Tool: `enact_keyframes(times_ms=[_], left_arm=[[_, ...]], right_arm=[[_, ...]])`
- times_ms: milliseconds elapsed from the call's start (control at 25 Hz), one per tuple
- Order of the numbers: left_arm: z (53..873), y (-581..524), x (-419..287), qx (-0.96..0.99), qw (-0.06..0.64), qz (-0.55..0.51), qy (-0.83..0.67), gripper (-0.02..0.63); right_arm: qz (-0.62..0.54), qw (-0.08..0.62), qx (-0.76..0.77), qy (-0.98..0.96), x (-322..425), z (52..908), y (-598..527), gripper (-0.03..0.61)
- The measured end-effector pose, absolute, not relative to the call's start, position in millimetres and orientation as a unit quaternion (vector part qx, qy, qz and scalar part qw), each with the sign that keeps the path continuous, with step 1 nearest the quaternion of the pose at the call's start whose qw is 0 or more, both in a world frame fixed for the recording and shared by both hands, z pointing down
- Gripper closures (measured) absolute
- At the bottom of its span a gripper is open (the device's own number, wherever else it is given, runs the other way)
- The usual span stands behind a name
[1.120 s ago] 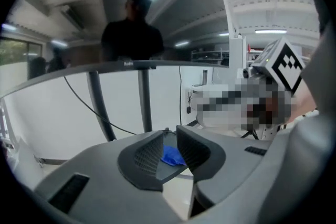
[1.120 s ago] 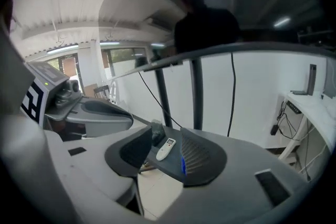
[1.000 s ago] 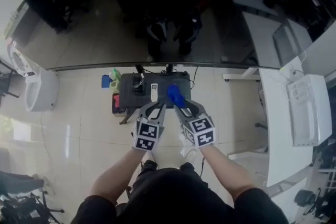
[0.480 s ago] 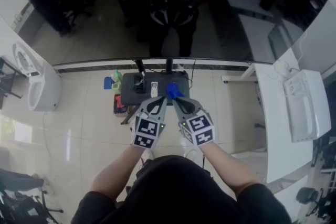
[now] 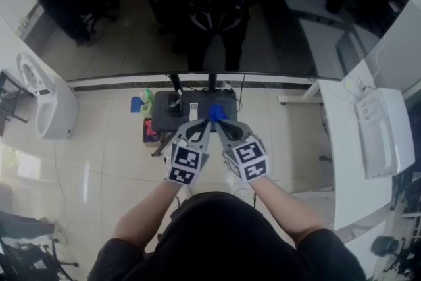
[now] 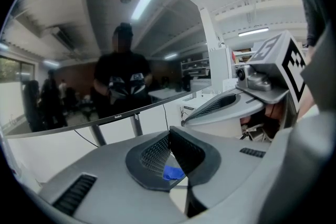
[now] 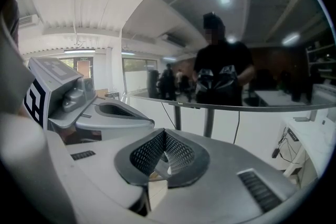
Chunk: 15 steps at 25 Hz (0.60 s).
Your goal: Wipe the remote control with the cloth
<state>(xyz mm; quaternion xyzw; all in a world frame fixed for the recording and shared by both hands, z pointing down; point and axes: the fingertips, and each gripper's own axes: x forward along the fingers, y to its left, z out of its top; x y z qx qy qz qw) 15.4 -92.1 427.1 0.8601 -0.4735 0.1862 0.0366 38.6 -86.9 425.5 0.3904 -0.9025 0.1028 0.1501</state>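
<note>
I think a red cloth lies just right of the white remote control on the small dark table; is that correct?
Not quite: the cloth is blue, not red, as the head view shows. It does lie just right of the white remote control on the small dark table.

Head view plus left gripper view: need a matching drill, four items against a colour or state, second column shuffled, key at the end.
Column one
1. remote control
2. cloth
3. table
4. left gripper

Column two
A. blue, lying on the table
B. jaws together, nothing between them
C. white, lying on the table beside the cloth
D. dark top, carrying both task items

Pairs: 1-C, 2-A, 3-D, 4-B
</note>
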Motion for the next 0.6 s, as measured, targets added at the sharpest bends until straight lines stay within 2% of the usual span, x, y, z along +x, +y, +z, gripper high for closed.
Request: enact_keyframes(times_ms=[600], left_arm=[[428.1, -99.8, 18.2, 0.861, 0.037, 0.194, -0.468, 0.612]], right_arm=[[0.100, 0.156, 0.394, -0.900, 41.8, 425.7, -94.3, 0.569]])
